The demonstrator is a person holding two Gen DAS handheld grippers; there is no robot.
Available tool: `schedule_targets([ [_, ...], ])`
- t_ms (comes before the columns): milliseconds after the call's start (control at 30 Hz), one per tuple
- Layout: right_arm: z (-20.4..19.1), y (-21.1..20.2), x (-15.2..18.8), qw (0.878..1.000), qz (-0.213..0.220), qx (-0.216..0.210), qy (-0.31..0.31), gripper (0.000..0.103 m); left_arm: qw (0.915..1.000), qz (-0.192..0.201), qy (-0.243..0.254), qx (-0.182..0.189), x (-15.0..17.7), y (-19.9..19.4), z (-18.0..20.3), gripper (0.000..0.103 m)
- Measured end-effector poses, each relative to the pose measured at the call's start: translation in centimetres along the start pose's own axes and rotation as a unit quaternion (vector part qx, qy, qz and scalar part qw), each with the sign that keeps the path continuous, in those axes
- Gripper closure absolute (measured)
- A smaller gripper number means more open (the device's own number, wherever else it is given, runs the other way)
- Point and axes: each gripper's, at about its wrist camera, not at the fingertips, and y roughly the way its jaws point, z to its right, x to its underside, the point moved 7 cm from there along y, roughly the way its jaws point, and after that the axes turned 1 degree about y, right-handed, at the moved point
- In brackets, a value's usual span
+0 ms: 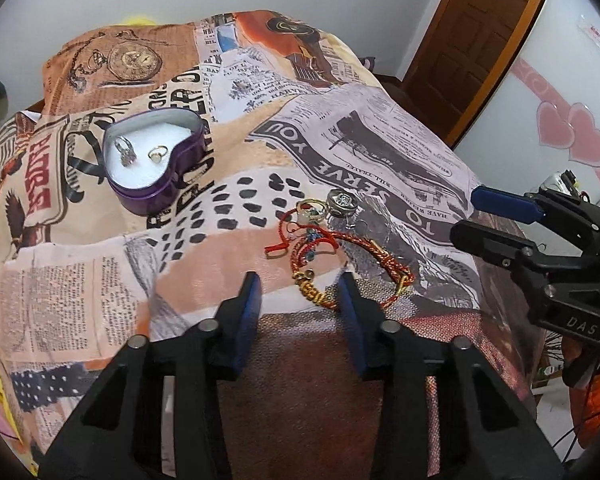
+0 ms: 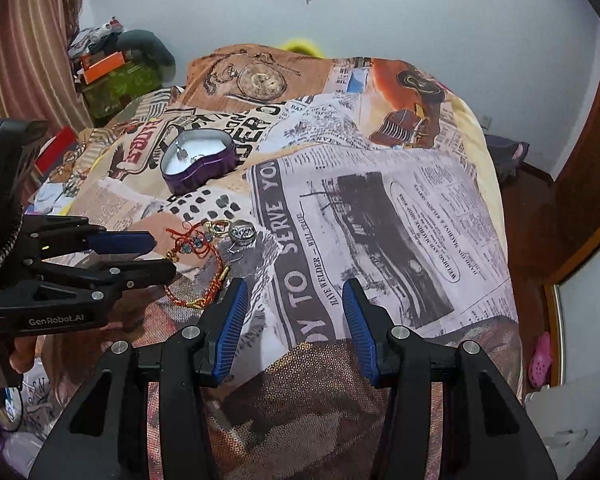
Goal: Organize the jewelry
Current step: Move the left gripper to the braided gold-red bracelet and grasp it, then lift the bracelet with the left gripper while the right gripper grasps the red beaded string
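Two rings already sit in the tin far ahead-left, so the wide, empty left claw should pinch the bracelet just ahead; the right claw hangs wide, empty.

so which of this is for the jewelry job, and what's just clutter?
Job:
purple tin, two rings inside
bracelets
loose rings
left hand-held gripper, open
right hand-held gripper, open

Clutter:
bedspread
pink shoe
green box
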Motion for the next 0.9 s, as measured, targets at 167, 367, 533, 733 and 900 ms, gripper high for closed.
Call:
schedule_targets([
  [167, -0.3, 0.1, -0.2, 1.000, 0.004, -0.008, 0.003, 0.058, 0.9998, 0.007, 0.004, -0.019, 0.6, 0.4, 0.2, 0.086],
  [367, -0.7, 0.1, -0.5, 1.000, 0.009, -0.019, 0.009, 0.058, 0.9998, 0.009, -0.006, -0.019, 0.8, -0.3, -0.5, 0.099],
  [533, -1.0, 0.2, -0.8, 1.000, 0.009, -0.025, 0.008, 0.058, 0.9994, 0.024, -0.023, -0.009, 0.6, -1.8, -1.7, 0.099],
  [733, -2.6, 1.0, -1.3, 0.999, 0.005, -0.050, 0.006, 0.058, 0.9987, 0.040, -0.013, -0.028, 0.9, -4.0, -3.3, 0.099],
  [900, -5.2, 2.0, -1.7, 0.997, 0.001, -0.073, -0.015, 0.058, 0.9973, 0.051, -0.015, -0.050, 1.4, -4.8, -5.1, 0.099],
])
